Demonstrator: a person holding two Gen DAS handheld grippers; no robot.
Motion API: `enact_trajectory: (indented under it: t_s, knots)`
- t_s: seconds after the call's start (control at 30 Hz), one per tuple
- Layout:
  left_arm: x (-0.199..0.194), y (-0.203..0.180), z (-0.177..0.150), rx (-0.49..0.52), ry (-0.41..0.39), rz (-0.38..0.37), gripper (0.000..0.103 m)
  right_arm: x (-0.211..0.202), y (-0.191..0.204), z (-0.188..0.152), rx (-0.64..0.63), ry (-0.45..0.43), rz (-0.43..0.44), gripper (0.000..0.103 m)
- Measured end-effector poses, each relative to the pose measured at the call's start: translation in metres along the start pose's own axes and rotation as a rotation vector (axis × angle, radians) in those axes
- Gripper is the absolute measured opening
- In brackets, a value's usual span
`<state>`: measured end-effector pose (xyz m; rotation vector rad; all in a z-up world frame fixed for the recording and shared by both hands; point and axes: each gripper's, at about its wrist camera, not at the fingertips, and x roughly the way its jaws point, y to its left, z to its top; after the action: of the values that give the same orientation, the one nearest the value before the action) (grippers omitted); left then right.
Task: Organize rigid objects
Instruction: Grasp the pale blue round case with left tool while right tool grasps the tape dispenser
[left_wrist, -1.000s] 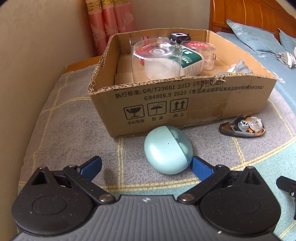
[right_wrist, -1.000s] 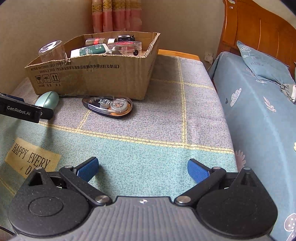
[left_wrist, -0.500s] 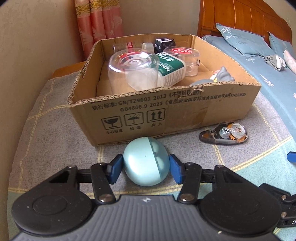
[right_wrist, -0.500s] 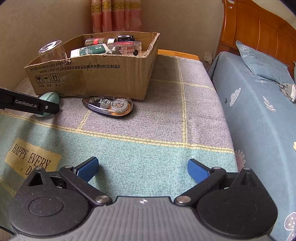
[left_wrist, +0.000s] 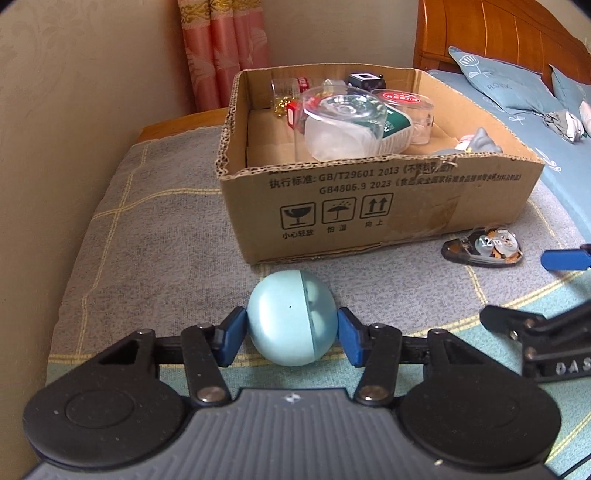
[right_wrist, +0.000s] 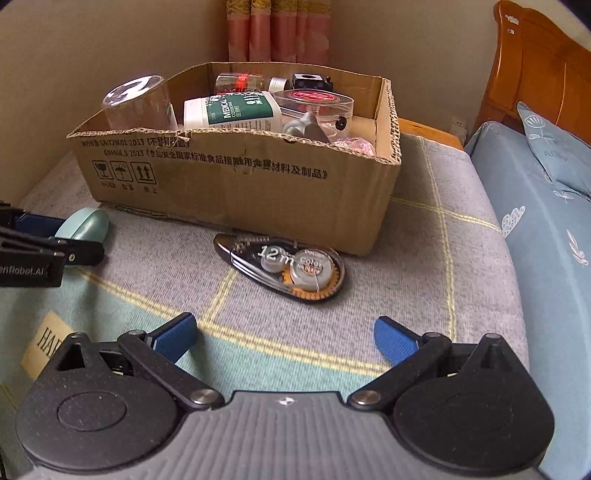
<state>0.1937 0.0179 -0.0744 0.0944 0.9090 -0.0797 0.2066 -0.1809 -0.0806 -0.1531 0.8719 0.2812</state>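
My left gripper (left_wrist: 291, 334) is shut on a pale blue egg-shaped case (left_wrist: 291, 317), just in front of the cardboard box (left_wrist: 388, 206); the case also shows in the right wrist view (right_wrist: 83, 229). The box (right_wrist: 236, 177) holds a clear cup (left_wrist: 340, 125), a green-labelled bottle (right_wrist: 232, 110), a clear round container with a red label (right_wrist: 314, 101) and other small items. A dark correction tape dispenser (right_wrist: 284, 267) lies on the blanket in front of the box, also in the left wrist view (left_wrist: 484, 247). My right gripper (right_wrist: 284, 336) is open and empty, just short of the dispenser.
A checked grey and green blanket (right_wrist: 406, 258) covers the surface. A blue bed with pillows (right_wrist: 554, 192) and a wooden headboard (right_wrist: 535, 70) lie to the right. A beige wall (left_wrist: 74, 110) and pink curtain (left_wrist: 225, 48) stand behind the box.
My left gripper closed on the blue case and now holds it. My right gripper moved forward toward the tape dispenser, still open.
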Motion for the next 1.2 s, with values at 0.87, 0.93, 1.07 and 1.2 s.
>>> enact_trajectory:
  t_s: [0.87, 0.93, 1.07, 1.2]
  knots:
    - [0.006, 0.012, 0.004, -0.024, 0.005, -0.049, 0.054, 0.019, 0.022, 0.021, 0.043, -0.08, -0.027, 0.095]
    - [0.007, 0.013, 0.005, -0.024, 0.003, -0.05, 0.054, 0.018, 0.022, 0.022, 0.063, -0.086, -0.032, 0.092]
    - [0.007, 0.012, 0.005, -0.018, 0.001, -0.052, 0.054, 0.017, 0.024, 0.02, 0.046, -0.082, -0.036, 0.091]
    - [0.006, 0.012, 0.004, 0.002, -0.003, -0.064, 0.054, 0.008, 0.021, 0.01, -0.018, -0.08, 0.008, 0.091]
